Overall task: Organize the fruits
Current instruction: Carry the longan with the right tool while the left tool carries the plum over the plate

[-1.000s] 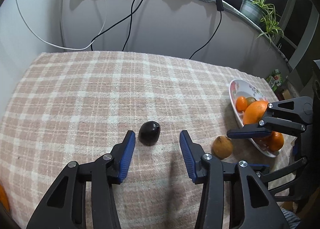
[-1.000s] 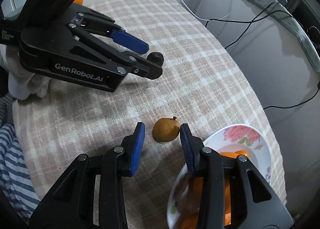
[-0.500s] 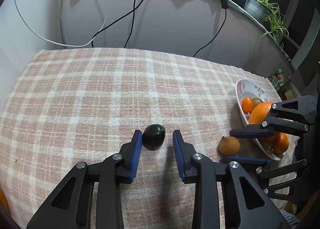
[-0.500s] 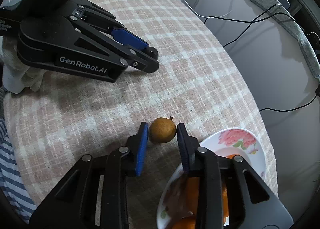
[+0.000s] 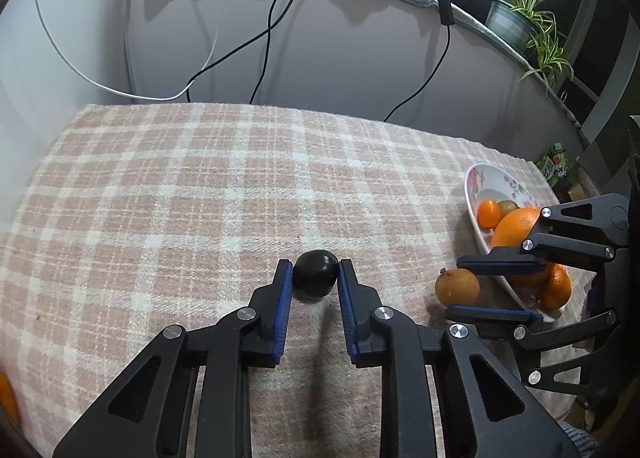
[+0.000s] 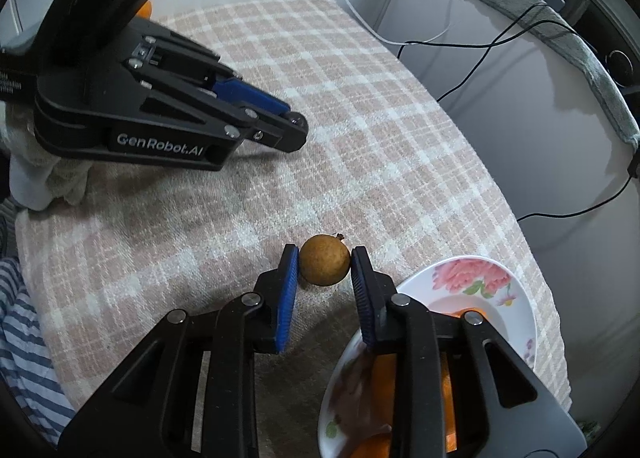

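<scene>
A small dark, nearly black fruit (image 5: 315, 272) lies on the checked tablecloth. My left gripper (image 5: 315, 274) has closed on it, both blue pads touching its sides. A round brown fruit (image 6: 324, 265) lies beside the flowered plate (image 6: 516, 298). My right gripper (image 6: 324, 258) has closed on it, pads against both sides. The brown fruit also shows in the left wrist view (image 5: 457, 287), between the right gripper's fingers (image 5: 500, 264). The plate (image 5: 476, 182) holds several oranges and a small green-brown fruit (image 5: 509, 205).
The table is covered by a pink and white checked cloth (image 5: 200, 198). Cables (image 5: 264, 34) hang down the wall behind it. A potted plant (image 5: 516, 18) stands on the ledge at back right. An orange object (image 5: 7, 398) shows at the lower left edge.
Both grippers moved forward and closed: the left pads now touch the dark fruit and the right pads now touch the brown fruit. Both fruits remain on the cloth.
</scene>
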Demonstrator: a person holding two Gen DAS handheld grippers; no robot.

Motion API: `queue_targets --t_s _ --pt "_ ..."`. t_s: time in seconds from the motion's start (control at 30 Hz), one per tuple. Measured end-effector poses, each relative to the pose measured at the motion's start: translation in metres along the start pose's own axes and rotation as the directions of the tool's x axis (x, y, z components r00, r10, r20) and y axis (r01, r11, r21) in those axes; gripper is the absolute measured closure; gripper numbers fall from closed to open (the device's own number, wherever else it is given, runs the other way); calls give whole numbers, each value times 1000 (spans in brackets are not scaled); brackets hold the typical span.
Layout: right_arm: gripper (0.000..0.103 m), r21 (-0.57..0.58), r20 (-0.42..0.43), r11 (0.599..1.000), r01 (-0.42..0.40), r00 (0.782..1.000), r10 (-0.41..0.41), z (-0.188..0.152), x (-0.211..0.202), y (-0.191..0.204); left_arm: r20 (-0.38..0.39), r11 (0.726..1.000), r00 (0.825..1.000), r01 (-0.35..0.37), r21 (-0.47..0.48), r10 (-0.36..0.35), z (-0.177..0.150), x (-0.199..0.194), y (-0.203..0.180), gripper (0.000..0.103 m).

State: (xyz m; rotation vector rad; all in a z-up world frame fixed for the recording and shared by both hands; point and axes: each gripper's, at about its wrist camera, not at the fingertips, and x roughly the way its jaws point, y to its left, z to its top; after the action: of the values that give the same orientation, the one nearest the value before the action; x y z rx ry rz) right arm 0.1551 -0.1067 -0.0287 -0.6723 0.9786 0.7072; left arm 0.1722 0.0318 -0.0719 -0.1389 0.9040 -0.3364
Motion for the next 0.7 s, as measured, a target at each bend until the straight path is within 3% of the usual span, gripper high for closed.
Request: queue_targets --t_s 0.7 --pt "75 242 213 967 -75 977 22 -27 -61 -53 48 998 998 42 36 -44 16 -19 -37 82"
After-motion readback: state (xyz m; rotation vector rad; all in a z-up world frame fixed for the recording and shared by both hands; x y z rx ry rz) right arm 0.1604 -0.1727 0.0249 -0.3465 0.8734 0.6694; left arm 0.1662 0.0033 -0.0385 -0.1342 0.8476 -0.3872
